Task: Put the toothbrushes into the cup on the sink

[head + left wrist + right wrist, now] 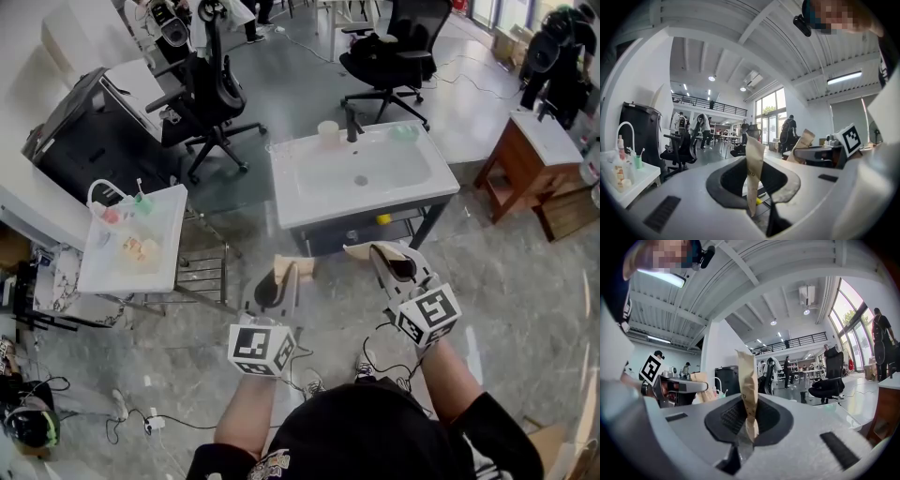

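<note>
Left gripper (291, 270) and right gripper (367, 250) hover, fingers narrow and empty, short of the sink's (309, 217) front edge, open floor (506, 281) around. Cup (327, 131) sits at its back rim. Toothbrushes (141, 194), apparently, stand on the left surface (159, 246).

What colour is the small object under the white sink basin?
Yellow. The small object shows best in the head view.
</note>
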`<action>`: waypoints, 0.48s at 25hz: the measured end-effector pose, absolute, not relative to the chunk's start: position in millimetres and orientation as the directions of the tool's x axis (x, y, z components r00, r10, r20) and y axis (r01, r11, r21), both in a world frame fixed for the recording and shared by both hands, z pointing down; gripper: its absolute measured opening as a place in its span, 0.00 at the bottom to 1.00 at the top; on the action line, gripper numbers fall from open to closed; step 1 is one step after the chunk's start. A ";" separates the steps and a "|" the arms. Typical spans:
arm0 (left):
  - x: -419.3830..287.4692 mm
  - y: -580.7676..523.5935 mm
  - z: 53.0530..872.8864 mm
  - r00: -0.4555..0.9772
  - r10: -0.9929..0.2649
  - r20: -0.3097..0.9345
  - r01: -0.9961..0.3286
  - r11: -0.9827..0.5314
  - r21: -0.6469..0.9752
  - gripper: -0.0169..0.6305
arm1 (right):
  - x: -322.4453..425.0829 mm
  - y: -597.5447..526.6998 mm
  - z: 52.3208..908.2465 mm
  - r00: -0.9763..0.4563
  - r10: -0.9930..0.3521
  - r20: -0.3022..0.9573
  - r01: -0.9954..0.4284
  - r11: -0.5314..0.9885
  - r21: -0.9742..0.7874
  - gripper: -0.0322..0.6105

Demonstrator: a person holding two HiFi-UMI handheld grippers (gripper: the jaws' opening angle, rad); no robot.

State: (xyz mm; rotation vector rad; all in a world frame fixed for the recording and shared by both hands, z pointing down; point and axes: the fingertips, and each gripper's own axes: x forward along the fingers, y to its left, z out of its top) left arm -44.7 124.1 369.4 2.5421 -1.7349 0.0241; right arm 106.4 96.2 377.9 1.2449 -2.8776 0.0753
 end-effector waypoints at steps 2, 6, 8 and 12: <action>-39.6 122.3 368.8 0.360 -0.932 0.048 -0.933 -0.359 0.040 0.13 | 111.5 93.9 377.8 -0.688 -0.725 0.022 -0.725 0.687 -0.040 0.10; -27.0 116.6 366.5 0.352 -0.935 0.045 -0.936 -0.351 0.036 0.13 | 124.1 87.4 377.6 -0.694 -0.720 0.018 -0.720 0.693 -0.043 0.10; -20.0 112.8 367.1 0.349 -0.936 0.043 -0.937 -0.348 0.033 0.13 | 130.6 83.1 379.3 -0.697 -0.717 0.017 -0.717 0.696 -0.044 0.10; -3.8 102.8 367.1 0.341 -0.939 0.043 -0.940 -0.340 0.030 0.13 | 146.0 72.7 378.4 -0.705 -0.709 0.014 -0.709 0.704 -0.042 0.10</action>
